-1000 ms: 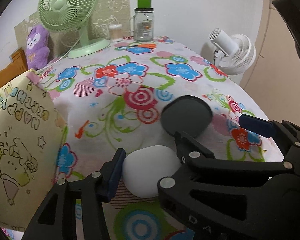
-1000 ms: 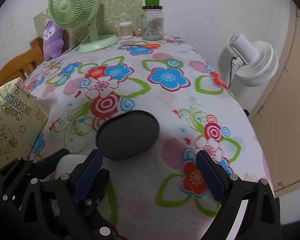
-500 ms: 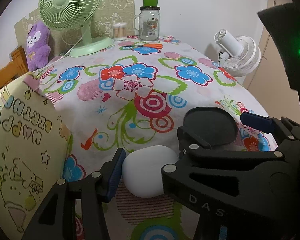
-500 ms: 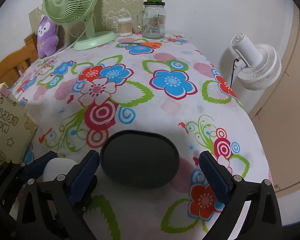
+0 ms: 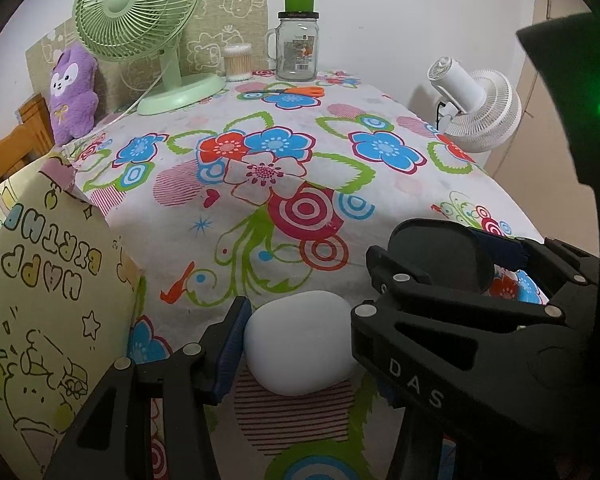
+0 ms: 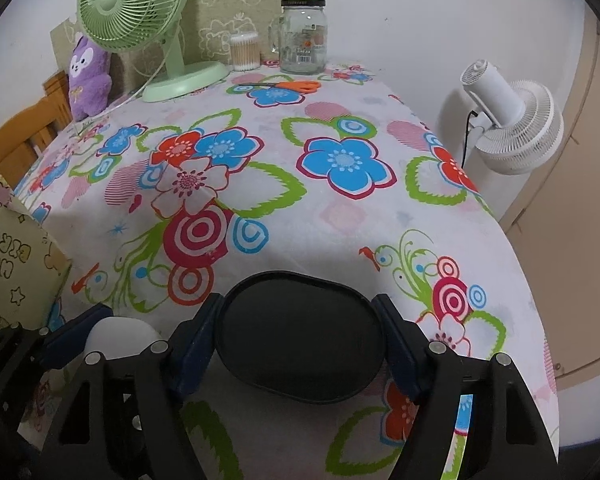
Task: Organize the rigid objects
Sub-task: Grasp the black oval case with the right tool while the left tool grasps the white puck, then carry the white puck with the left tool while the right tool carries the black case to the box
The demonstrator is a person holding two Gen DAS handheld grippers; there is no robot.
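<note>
A white egg-shaped case (image 5: pixel 300 352) lies on the flowered tablecloth (image 5: pixel 284 160) near its front edge. My left gripper (image 5: pixel 300 320) is shut on it: the left blue pad (image 5: pixel 232 344) presses its side, while the right finger is hidden behind the other gripper's body. Just to the right lies a black oval case (image 6: pixel 300 344), also seen in the left wrist view (image 5: pixel 440 256). My right gripper (image 6: pixel 298 304) straddles it, jaws closing, both blue pads touching its two ends.
At the table's far end stand a green desk fan (image 5: pixel 136 12), a cotton-swab tub (image 5: pixel 238 62) and a glass jar with a green lid (image 5: pixel 298 48); orange scissors (image 5: pixel 296 91) lie nearby. A purple plush (image 5: pixel 72 92) and a yellow gift bag (image 5: pixel 40 300) are left; a white fan (image 5: pixel 476 108) stands beyond the right edge.
The right gripper moved forward over the black case, and its wide-open jaws closed onto the case's ends. The left gripper kept its hold on the white case.
</note>
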